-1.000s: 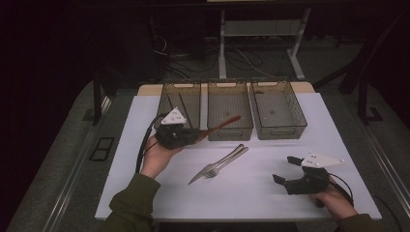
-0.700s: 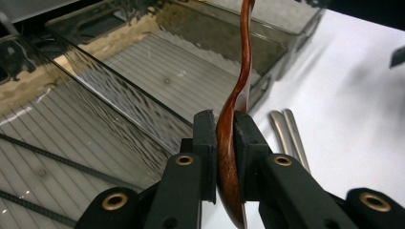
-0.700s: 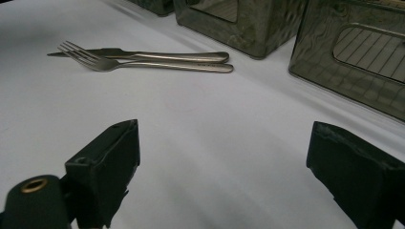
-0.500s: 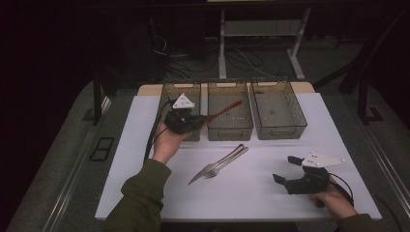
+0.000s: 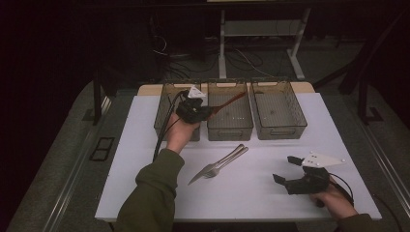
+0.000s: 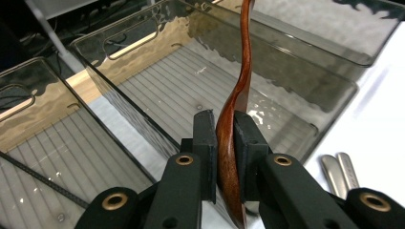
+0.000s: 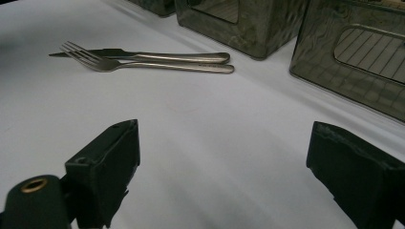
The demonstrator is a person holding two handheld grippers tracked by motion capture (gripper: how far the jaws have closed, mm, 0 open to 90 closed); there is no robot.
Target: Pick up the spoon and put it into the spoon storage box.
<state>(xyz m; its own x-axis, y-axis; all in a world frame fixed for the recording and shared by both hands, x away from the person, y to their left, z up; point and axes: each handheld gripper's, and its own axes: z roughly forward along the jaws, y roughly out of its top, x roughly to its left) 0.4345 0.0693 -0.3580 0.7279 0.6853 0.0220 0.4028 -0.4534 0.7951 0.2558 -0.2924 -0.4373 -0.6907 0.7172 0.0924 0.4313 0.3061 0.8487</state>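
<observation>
My left gripper (image 5: 205,112) is shut on a dark red-brown wooden spoon (image 5: 231,102), held in the air with its handle reaching out over the middle bin (image 5: 230,129). In the left gripper view the pads clamp the bowl end of the wooden spoon (image 6: 238,95), whose handle rises over the ribbed floor of the middle bin (image 6: 191,81). My right gripper (image 5: 285,170) rests open on the white mat at the front right, nothing between its jaws. A metal fork (image 5: 220,166) and knife (image 5: 212,166) lie side by side mid-mat; the fork (image 7: 143,65) and knife (image 7: 157,56) lie ahead of the right gripper (image 7: 224,152).
Three smoky clear plastic bins stand in a row at the back of the white mat (image 5: 145,159): the left bin (image 5: 167,108), the middle one and the right bin (image 5: 278,108). Table legs and cables sit in the dark behind the table.
My left gripper has carried the wooden spoon away from me and to the right, from the mat in front of the left bin to above the bins. The right gripper has stayed put.
</observation>
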